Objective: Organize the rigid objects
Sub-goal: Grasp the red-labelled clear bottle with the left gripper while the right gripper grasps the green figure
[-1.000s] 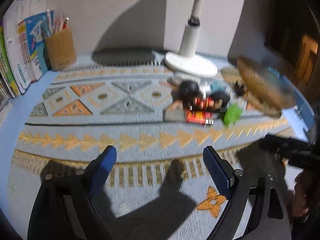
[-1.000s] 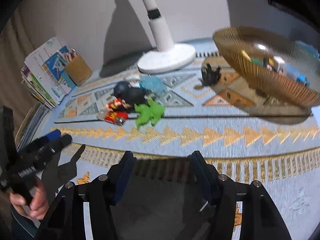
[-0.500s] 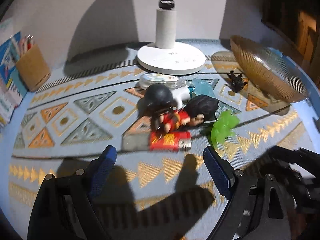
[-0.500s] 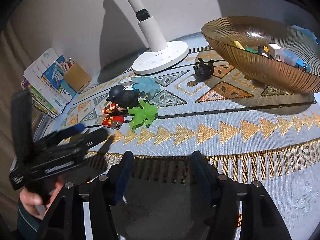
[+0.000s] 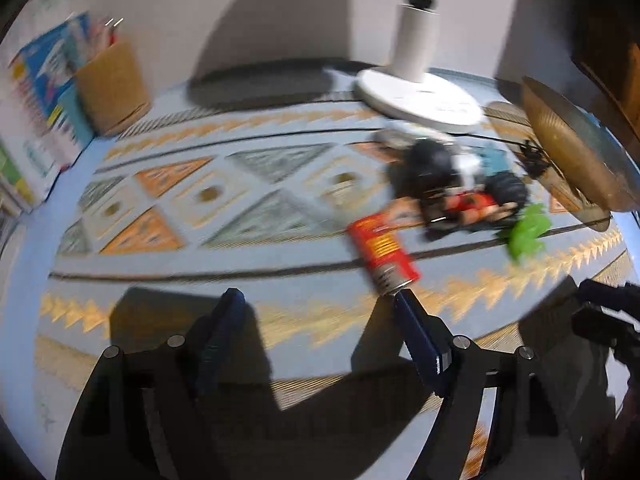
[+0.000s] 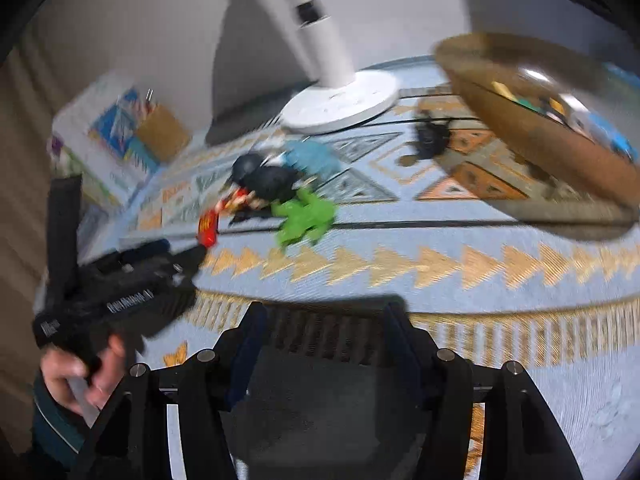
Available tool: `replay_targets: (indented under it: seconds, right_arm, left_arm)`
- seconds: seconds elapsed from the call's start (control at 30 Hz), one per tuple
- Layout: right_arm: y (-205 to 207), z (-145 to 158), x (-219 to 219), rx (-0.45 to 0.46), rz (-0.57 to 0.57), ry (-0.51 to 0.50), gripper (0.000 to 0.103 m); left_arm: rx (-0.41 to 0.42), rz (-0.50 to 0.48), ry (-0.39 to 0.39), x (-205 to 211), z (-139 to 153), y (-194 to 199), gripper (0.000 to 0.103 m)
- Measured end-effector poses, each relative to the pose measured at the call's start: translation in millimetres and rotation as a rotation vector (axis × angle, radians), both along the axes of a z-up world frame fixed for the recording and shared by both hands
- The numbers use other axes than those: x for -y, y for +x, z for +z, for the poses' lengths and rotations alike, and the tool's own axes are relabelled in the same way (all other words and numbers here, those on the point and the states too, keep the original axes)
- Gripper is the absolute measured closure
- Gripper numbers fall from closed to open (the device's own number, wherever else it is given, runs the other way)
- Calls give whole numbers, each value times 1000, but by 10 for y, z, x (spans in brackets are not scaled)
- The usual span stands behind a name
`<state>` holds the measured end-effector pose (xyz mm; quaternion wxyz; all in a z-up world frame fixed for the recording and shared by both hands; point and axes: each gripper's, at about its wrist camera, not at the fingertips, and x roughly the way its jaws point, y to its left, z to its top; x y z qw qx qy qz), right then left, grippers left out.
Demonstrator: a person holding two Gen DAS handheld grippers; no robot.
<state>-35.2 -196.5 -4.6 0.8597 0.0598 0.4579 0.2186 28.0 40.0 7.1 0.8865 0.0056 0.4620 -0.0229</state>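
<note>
A red lighter [image 5: 382,254] lies on the patterned mat, its near end touching my left gripper's right fingertip [image 5: 404,300]. My left gripper [image 5: 318,300] is open and empty. Behind the lighter lie a red-and-black figurine [image 5: 464,200], a green toy [image 5: 526,236], a blue toy [image 6: 316,156] and a small black toy [image 6: 430,138]. The lighter also shows in the right wrist view [image 6: 208,226], just ahead of the left gripper there [image 6: 160,260]. My right gripper [image 6: 324,312] is open and empty, low over the mat's near edge.
A gold bowl [image 6: 532,120] with several small items stands at the right. A white lamp base [image 5: 418,98] stands at the back. A cork pen cup [image 5: 112,88] and books [image 5: 36,112] are at the far left.
The left gripper has swung left and drawn back. The lighter has turned from lying crosswise to pointing at the gripper, away from the figurine. The right gripper shifted slightly; both views are blurred.
</note>
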Motion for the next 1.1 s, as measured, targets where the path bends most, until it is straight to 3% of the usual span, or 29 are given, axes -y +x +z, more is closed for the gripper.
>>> replay_targets:
  seconds: [0.13, 0.2, 0.33, 0.47, 0.63, 0.67, 0.73, 0.9, 1.1]
  right_arm:
    - [172, 60, -254, -20, 35, -67, 45]
    - [327, 53, -318, -28, 4, -87, 45]
    - [525, -10, -336, -31, -52, -65, 45]
    - [603, -6, -362, -3, -78, -79, 45]
    - [647, -33, -526, 63, -75, -177, 45]
    - [647, -33, -526, 63, -75, -177, 50]
    - [630, -48, -569, 94, -83, -228, 60]
    - [513, -5, -497, 102, -48, -203, 60]
    - [-125, 134, -207, 164, 79, -197, 60]
  left_arm:
    - [-11, 78, -18, -378, 30, -54, 29]
    - [-16, 75, -90, -446, 69, -36, 29]
    - [-4, -19, -174, -167, 141, 47, 29]
    - [-15, -69, -143, 198, 78, 248, 30]
    - [13, -98, 7, 459, 17, 367, 55]
    - [29, -119, 17, 479, 23, 350, 68]
    - [34, -152, -10, 468, 32, 320, 82]
    - [37, -192, -80, 346, 103, 94, 83]
    - [38, -284, -130, 391, 163, -352, 83]
